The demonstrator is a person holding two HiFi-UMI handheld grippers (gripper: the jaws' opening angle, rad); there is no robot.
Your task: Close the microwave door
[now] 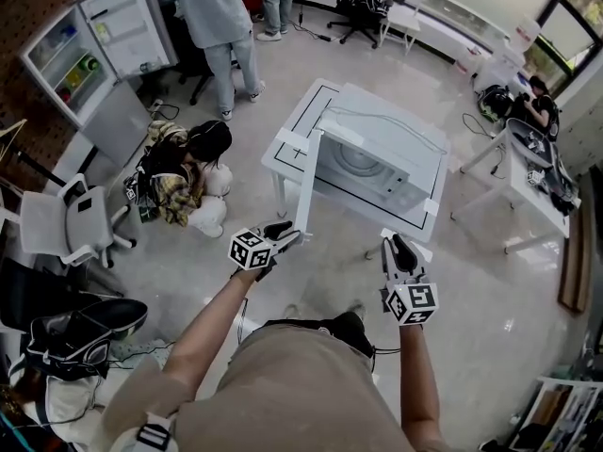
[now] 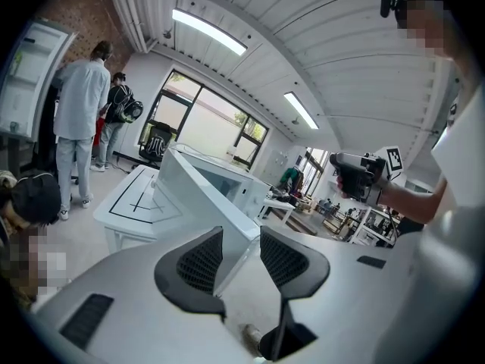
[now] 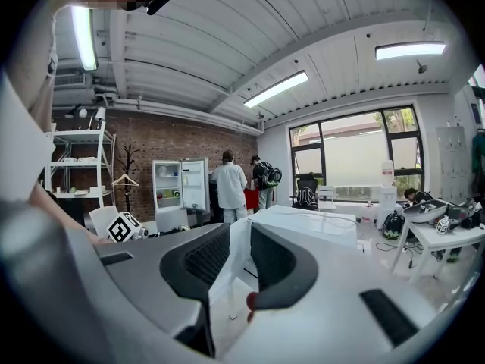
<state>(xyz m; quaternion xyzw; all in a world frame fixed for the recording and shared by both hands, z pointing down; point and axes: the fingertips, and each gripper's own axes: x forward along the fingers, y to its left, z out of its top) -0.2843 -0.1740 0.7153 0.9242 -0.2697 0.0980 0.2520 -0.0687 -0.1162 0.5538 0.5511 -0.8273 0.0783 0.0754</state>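
White microwave point(image 1: 382, 158) on a low white table point(image 1: 287, 149) in the middle of the room, boxy and smooth, its door point(image 1: 309, 191) swung wide out toward the person. From the head view, a thin flat panel seen almost edge-on, with a round shape in the open cavity beside it. Left gripper point(image 1: 287, 234) right at the door's free edge, jaws apart. In its own view, the panel's lower corner inside the gap between the black ribbed pads point(image 2: 198, 262), closer to the left one, floor showing in the rest of the gap; touching or not, impossible to tell. Right gripper point(image 1: 397, 244) held apart from the door, near the table's front corner, jaws likewise parted with nothing between them. Only the door's pale edge, farther off, in line with the gap. Grey moulded shells around both sets of pads, and a cube of square markers on each. Only from above: a person point(image 1: 188, 172) crouched on the glossy floor beside the table. Only from the gripper views: the ribbed white ceiling with its strip lights. Farther out, an open fridge point(image 1: 104, 40) against a brick wall and a standing person in a pale shirt point(image 1: 212, 17).
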